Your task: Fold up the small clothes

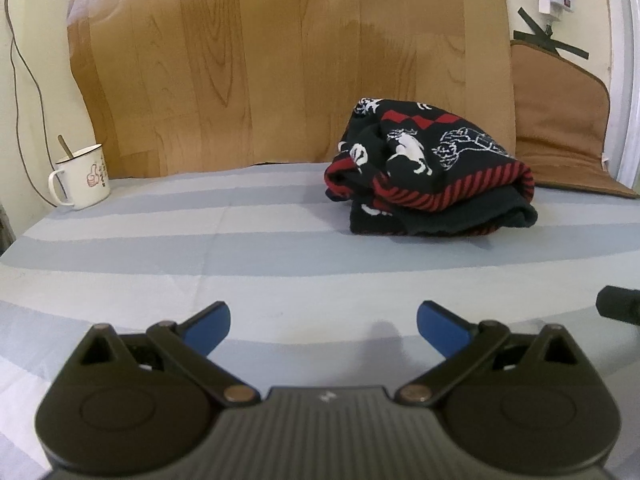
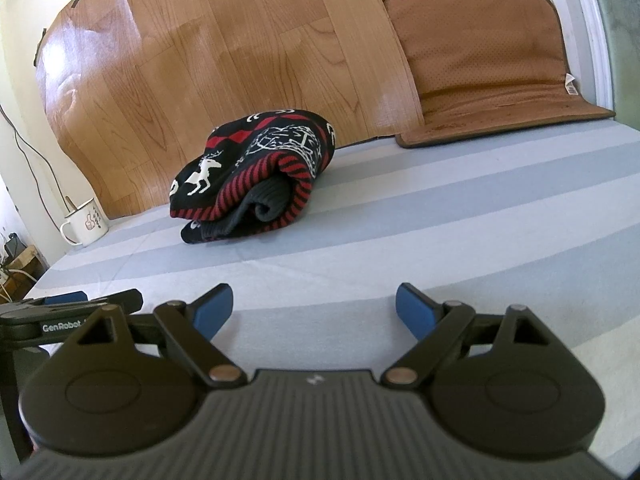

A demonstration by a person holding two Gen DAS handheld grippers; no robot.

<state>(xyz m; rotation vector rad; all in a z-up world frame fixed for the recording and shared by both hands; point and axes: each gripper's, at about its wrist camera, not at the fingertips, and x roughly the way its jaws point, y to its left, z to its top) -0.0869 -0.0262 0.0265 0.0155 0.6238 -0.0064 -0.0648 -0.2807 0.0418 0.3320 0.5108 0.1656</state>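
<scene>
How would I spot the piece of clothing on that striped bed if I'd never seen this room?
Start at the wood-pattern sheet leaning on the wall behind the striped bed cover. In front of its right end, beside the brown mat, lies the knitted garment in a folded bundle. It is the only dark thing there: black with white reindeer figures, red diamonds and a red-and-black striped hem.

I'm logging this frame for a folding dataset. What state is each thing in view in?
Sweater: folded into a loose bundle, lying on the striped sheet, untouched.
Left gripper: open, empty, well short of the sweater.
Right gripper: open, empty, also short of it.
Mug: upright, a spoon handle standing in it; contents cannot be seen.
Brown cushion: propped against the wall, lower part flat on the sheet.
</scene>
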